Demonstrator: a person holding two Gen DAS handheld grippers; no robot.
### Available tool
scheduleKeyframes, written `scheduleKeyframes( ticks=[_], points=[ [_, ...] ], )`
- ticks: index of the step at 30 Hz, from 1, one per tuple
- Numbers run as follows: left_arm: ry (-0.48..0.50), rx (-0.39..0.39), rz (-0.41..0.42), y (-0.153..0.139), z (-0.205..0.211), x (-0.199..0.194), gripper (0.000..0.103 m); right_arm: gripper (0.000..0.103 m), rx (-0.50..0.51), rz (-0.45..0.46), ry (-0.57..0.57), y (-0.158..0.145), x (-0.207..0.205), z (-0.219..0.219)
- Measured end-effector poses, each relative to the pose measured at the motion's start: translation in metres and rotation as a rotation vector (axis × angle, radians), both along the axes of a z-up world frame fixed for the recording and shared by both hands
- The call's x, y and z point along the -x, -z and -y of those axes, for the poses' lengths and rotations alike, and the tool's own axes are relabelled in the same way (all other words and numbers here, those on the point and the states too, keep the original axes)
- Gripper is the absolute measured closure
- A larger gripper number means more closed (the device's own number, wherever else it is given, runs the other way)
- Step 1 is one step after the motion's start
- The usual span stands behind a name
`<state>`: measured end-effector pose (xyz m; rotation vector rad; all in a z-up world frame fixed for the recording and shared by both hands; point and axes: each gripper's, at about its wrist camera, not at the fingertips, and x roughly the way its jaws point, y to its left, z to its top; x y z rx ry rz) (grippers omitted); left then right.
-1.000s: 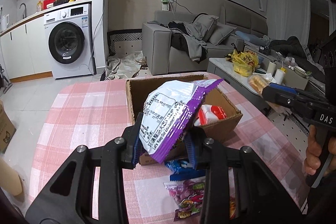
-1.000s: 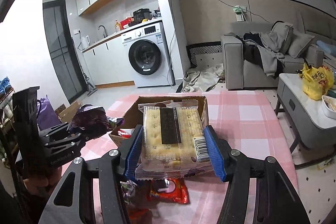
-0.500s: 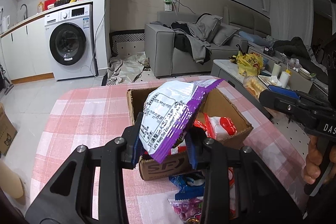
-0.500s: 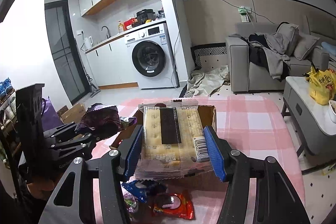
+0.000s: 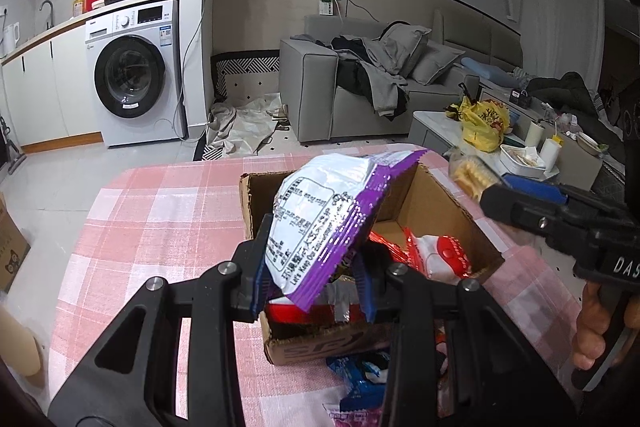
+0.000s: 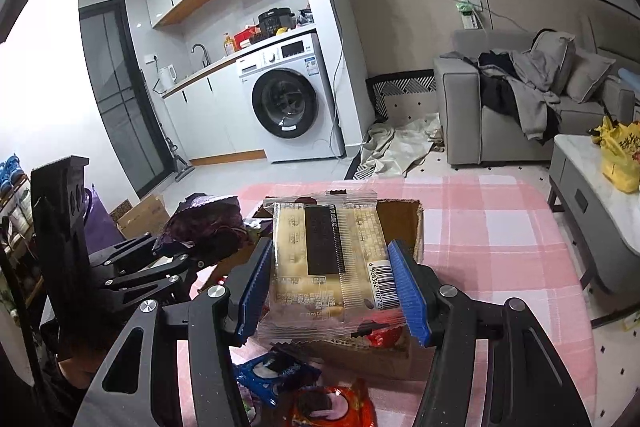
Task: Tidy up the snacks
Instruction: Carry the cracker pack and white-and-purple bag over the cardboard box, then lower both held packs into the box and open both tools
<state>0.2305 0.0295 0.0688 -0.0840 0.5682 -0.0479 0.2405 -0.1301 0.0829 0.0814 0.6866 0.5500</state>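
My left gripper [image 5: 312, 279] is shut on a purple and white snack bag [image 5: 324, 219] and holds it over the near edge of the open cardboard box [image 5: 448, 203]. The box holds red and white snack packs [image 5: 436, 255]. My right gripper [image 6: 332, 287] is shut on a clear pack of pale crackers [image 6: 328, 263] and holds it above the same box [image 6: 404, 219]. The right gripper also shows at the right of the left wrist view [image 5: 476, 183], and the left gripper shows at the left of the right wrist view [image 6: 192, 247].
The box stands on a table with a pink checked cloth [image 5: 160, 211]. Loose snacks lie in front of the box: a blue pack [image 6: 276, 375], a red pack [image 6: 332, 407] and a pink pack [image 5: 360, 417]. A sofa, a washing machine and a low table stand beyond.
Both grippers have moved forward with their packs, so the box now lies closer beneath them. The loose snacks have slid toward the bottom edge of both views.
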Motion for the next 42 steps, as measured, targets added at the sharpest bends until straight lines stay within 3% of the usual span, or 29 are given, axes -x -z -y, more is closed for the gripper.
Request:
scheduleKeyframes(
  ticks=[26,36,38,40,41,42],
  points=[
    [-0.001,-0.022,-0.076,0.048,0.007,-0.085,0.071,0.044,0.017,-0.106,0.02,0.052,-0.066,-0.029],
    [0.005,-0.029,-0.126,0.057,0.017,-0.103,0.071,0.044,-0.008,-0.12,0.025,0.055,-0.073,-0.026],
    [0.006,-0.031,-0.133,0.057,0.015,-0.099,0.066,0.044,-0.014,-0.116,0.025,0.052,-0.07,-0.023],
    [0.01,-0.026,-0.131,0.054,0.014,-0.092,0.051,0.041,-0.015,-0.114,0.011,0.047,-0.066,-0.02],
    [0.017,-0.018,-0.12,0.051,0.013,-0.086,0.048,0.035,-0.013,-0.106,0.006,0.045,-0.062,-0.019],
    [0.016,-0.014,-0.111,0.049,0.012,-0.082,0.036,0.03,-0.012,-0.095,0.002,0.042,-0.058,-0.018]
  ],
)
